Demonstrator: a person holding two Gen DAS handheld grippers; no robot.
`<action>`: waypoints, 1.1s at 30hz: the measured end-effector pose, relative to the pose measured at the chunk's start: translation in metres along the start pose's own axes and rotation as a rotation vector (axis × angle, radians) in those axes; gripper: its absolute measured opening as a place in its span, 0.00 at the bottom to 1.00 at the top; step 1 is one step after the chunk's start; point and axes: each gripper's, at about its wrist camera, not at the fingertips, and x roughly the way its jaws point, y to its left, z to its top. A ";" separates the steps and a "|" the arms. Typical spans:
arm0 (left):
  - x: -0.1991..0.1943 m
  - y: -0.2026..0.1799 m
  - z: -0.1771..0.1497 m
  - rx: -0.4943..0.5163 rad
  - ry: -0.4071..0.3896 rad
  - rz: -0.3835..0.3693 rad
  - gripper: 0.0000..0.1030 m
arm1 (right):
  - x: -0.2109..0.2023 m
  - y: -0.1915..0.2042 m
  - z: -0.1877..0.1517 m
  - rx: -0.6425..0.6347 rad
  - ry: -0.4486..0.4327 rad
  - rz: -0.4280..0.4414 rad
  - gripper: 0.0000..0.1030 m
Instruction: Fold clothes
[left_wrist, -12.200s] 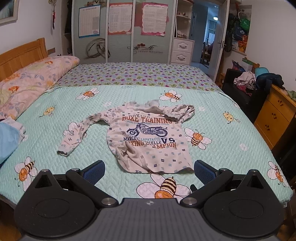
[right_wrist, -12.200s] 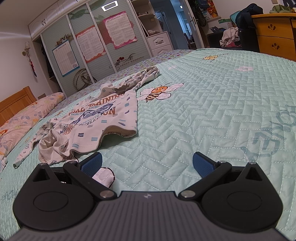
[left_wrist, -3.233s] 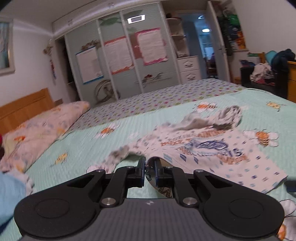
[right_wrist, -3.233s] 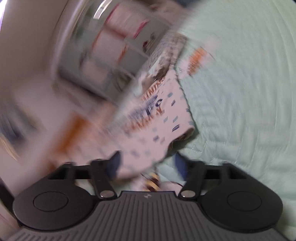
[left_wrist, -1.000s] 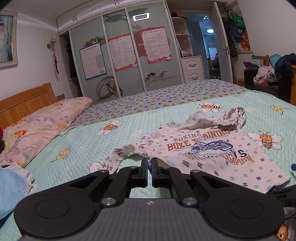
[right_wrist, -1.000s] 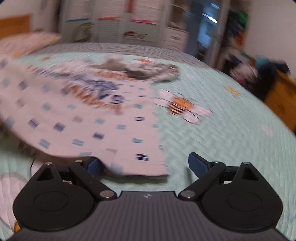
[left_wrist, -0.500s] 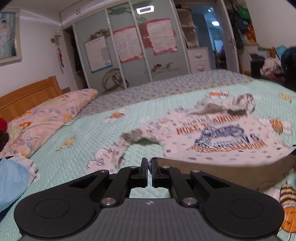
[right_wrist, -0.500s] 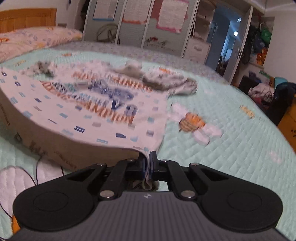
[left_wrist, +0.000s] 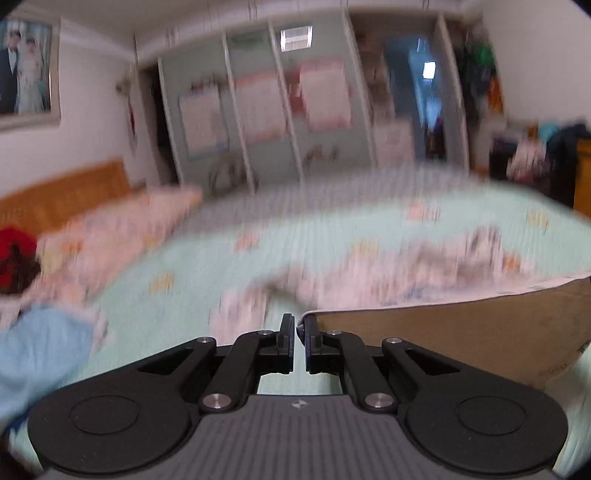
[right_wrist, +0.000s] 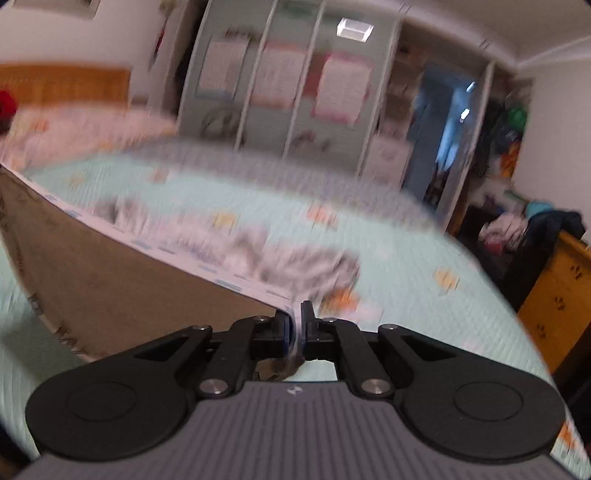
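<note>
No writing is legible; both views are blurred. The left gripper (left_wrist: 299, 325) and right gripper (right_wrist: 294, 314) each pinch a hem corner of the printed shirt (right_wrist: 236, 266), lifting its brownish underside above the mint bedspread (right_wrist: 406, 258).

The left gripper (left_wrist: 299, 326) sits at the lower middle of its frame, its two black fingers drawn close together with only a thin slit between them, pinching cloth at the tips. The right gripper (right_wrist: 294, 320), also at the lower middle of its frame, has its fingers pressed near together, a strip of fabric caught between them.
</note>
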 end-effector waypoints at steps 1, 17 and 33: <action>0.005 -0.001 -0.017 0.011 0.051 0.012 0.05 | 0.010 0.004 -0.014 0.000 0.065 0.029 0.23; 0.021 0.023 -0.011 -0.004 0.046 0.047 0.30 | 0.057 -0.039 0.018 0.157 -0.060 0.096 0.74; 0.111 -0.007 -0.031 -0.011 0.168 0.005 0.35 | 0.283 0.028 0.043 -0.536 0.054 -0.094 0.38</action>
